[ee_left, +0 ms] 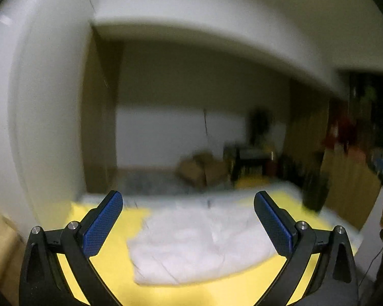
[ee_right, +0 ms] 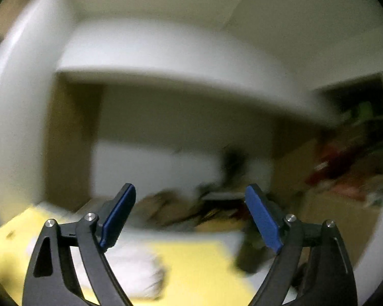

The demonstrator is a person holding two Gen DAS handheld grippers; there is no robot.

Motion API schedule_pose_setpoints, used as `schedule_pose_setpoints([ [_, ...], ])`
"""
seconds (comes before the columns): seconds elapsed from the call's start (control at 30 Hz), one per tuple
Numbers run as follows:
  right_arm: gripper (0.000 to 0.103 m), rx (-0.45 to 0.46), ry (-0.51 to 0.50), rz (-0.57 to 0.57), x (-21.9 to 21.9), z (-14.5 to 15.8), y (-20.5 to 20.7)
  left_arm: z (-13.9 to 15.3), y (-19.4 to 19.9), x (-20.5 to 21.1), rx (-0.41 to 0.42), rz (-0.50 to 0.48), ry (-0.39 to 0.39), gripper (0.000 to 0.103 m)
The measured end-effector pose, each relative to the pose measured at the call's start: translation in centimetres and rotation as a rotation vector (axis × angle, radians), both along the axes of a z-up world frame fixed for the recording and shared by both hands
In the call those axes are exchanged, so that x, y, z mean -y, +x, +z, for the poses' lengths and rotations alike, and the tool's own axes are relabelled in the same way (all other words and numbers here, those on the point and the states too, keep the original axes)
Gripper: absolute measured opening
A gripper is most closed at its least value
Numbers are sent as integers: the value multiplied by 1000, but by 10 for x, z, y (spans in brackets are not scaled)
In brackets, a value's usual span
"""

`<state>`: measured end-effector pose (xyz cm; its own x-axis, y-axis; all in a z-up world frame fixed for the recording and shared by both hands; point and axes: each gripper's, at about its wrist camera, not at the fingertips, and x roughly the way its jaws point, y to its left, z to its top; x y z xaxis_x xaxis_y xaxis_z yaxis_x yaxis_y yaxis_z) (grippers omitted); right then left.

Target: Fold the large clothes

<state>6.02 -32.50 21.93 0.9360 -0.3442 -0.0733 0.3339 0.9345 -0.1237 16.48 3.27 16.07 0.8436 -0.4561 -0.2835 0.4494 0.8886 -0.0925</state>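
Note:
A white garment [ee_left: 199, 242] lies folded into a rough rectangle on a yellow sheet [ee_left: 109, 262] over a table. My left gripper [ee_left: 189, 219] hovers above its near side, jaws wide apart with nothing between the blue pads [ee_left: 102, 224]. In the blurred right wrist view the same white garment [ee_right: 130, 265] shows at lower left on the yellow sheet [ee_right: 199, 267]. My right gripper [ee_right: 191, 219] points level over the table, open, with only background between its blue pads [ee_right: 263, 219].
Cardboard boxes [ee_left: 201, 170] and a dark stand [ee_left: 250, 158] sit on the floor beyond the table. A dark object [ee_left: 316, 191] stands at the table's far right edge. Cluttered shelves [ee_left: 357, 137] fill the right side; white walls rise behind.

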Motion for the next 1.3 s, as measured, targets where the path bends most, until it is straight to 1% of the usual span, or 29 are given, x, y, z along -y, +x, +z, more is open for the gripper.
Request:
schedule_pose_setpoints([
  [0.03,88,-17,9,20,-9,-24,17,-38,16,23,-29,-4,30,103],
  [0.07,88,-47,28,54,-22,-56,43,-63,26,38,-48,-4,46,103],
  [0.1,88,-69,52,85,-24,-74,56,-96,39,56,-75,-2,74,103],
  [0.2,88,-171,189,170,-35,-132,107,-161,63,88,-139,16,148,103],
  [0.27,88,-236,274,214,-35,-166,131,-192,75,95,-192,26,155,103],
  [0.3,88,-262,296,227,-28,-177,139,-205,80,91,-218,27,147,103],
  [0.33,88,-296,321,245,-3,-188,155,-216,87,85,-248,27,133,103],
  [0.37,88,-334,350,272,-3,-202,169,-225,89,80,-270,26,120,103],
  [0.43,88,-386,363,297,12,-224,174,-231,100,72,-299,36,107,103],
  [0.53,81,-465,318,265,5,-229,213,-239,124,62,-340,107,86,103],
  [0.57,72,-509,328,281,-3,-232,237,-240,132,56,-359,125,61,103],
  [0.6,59,-534,362,313,-7,-237,242,-242,137,51,-378,137,39,103],
  [0.63,51,-564,411,347,-13,-242,269,-244,143,46,-400,155,23,103],
  [0.67,35,-589,434,345,-21,-250,285,-245,150,43,-416,173,15,103],
  [0.7,32,-625,452,322,-28,-256,312,-244,151,38,-423,185,9,103],
  [0.77,32,-676,490,266,-35,-271,361,-246,154,26,-433,210,-2,103],
  [0.83,32,-750,502,204,-32,-291,396,-245,154,12,-439,231,-7,103],
  [0.87,31,-821,520,177,-28,-309,415,-245,154,4,-441,242,-15,103],
  [0.93,30,-900,512,172,-26,-320,428,-246,153,-18,-446,264,-40,103],
  [0.97,30,-913,495,174,-27,-316,429,-246,153,-28,-452,278,-53,103],
  [1.0,28,-901,505,183,-24,-306,428,-247,152,-36,-457,293,-69,103],
  [1.03,27,-844,530,195,-16,-291,428,-248,152,-43,-461,309,-90,103],
  [1.1,27,-738,508,140,0,-262,434,-250,155,-55,-482,333,-148,103],
  [1.13,26,-730,504,126,7,-256,442,-251,157,-58,-489,334,-165,103],
  [1.17,24,-758,508,124,12,-259,454,-252,158,-61,-498,338,-182,103],
  [1.2,22,-830,533,129,17,-274,471,-252,162,-61,-502,339,-187,103],
  [1.23,22,-917,566,140,21,-295,484,-252,163,-61,-505,336,-190,103],
  [1.27,22,-1040,591,159,22,-329,496,-253,162,-61,-508,334,-191,103],
  [1.3,21,-1051,571,170,21,-336,495,-255,161,-62,-512,334,-193,103],
])
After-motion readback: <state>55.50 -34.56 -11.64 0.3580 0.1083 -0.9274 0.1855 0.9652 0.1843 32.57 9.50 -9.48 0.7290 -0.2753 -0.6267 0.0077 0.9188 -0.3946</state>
